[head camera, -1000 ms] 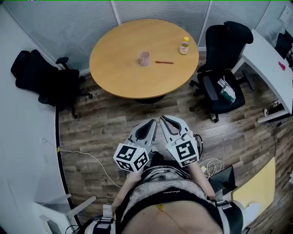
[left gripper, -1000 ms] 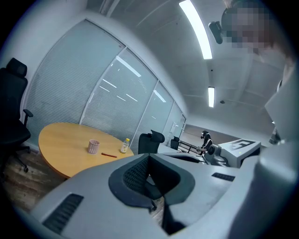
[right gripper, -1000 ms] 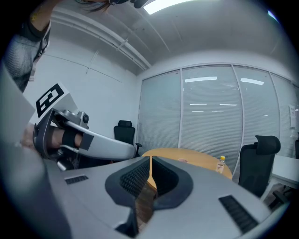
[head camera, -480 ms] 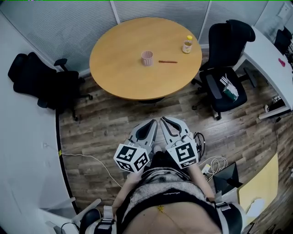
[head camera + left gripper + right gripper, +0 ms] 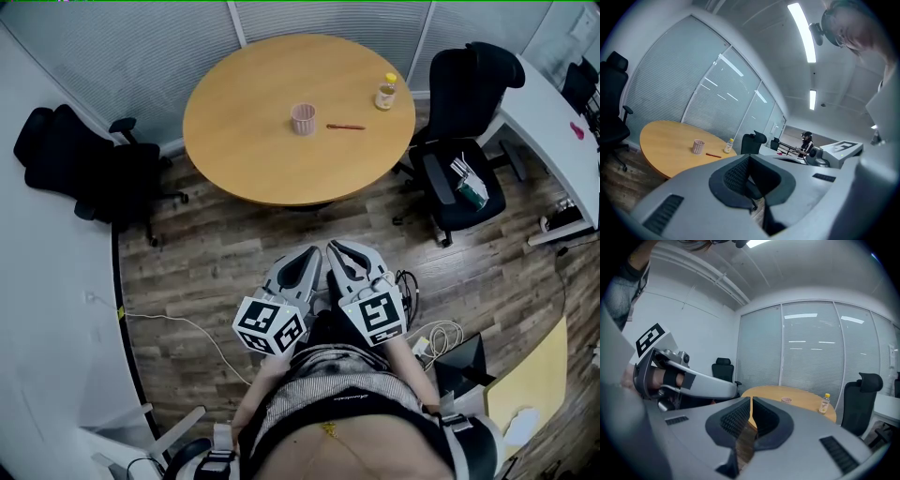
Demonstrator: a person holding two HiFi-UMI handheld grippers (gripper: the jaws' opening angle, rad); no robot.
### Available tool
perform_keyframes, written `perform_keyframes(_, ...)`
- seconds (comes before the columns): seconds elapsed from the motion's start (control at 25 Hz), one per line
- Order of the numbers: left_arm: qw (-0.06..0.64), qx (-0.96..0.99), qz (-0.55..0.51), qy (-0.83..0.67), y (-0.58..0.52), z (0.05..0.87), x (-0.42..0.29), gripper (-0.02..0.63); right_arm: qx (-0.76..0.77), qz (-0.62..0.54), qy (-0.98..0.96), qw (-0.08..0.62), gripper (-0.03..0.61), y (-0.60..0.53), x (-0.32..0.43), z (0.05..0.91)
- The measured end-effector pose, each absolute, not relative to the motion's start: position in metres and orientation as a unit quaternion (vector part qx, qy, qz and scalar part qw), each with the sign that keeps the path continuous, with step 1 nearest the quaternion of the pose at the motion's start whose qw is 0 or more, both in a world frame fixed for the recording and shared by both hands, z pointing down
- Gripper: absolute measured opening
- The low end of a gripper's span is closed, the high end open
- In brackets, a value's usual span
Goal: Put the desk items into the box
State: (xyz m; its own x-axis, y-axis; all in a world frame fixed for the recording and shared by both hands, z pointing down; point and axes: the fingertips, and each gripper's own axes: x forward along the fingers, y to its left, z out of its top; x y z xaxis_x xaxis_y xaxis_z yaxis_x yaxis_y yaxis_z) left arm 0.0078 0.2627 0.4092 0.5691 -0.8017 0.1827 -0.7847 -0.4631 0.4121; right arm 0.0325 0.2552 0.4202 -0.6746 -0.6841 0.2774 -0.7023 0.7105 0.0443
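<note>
The person is standing back from the round desk (image 5: 253,164), which is lying at 12 o'clock and well apart from both grippers. Over the last second very little is changing. The desk and the black chair (image 5: 464,141) at 2 o'clock are sliding slightly to the right in the head view and are now settling, which reads as the head turning, not as anything being moved.

The three desk items are sitting exactly as before. The pink cup (image 5: 303,118) is standing upright near the middle of the desk. The pen (image 5: 345,126) is lying just beside it at 3 o'clock. The bottle (image 5: 385,92) is standing near the desk's edge, at about 2 o'clock from the cup.

The left gripper (image 5: 312,255) and the right gripper (image 5: 335,247) are staying side by side close in front of the body, over the wooden floor (image 5: 216,272), pointing toward the desk. In each gripper's own view the jaws are clenched together with nothing between them.

For the task, this means nothing is being picked up yet: all three items are still waiting on the desk, out of reach. No box is showing clearly in any view, so where the items are going cannot be told. The person is likely needing to step toward 12 o'clock and release a pair of jaws before any grasp is beginning.
</note>
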Motion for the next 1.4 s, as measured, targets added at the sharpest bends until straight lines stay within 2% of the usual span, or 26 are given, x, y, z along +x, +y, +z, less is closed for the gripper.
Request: perform_keyframes(1.4, 0.217, 0.83, -0.023, -0.514, 0.07, 0.403, 0.015, 0.002, 0.315, 0.025, -0.94, 0.127, 0.029, 0.057, 0.036, 0.412)
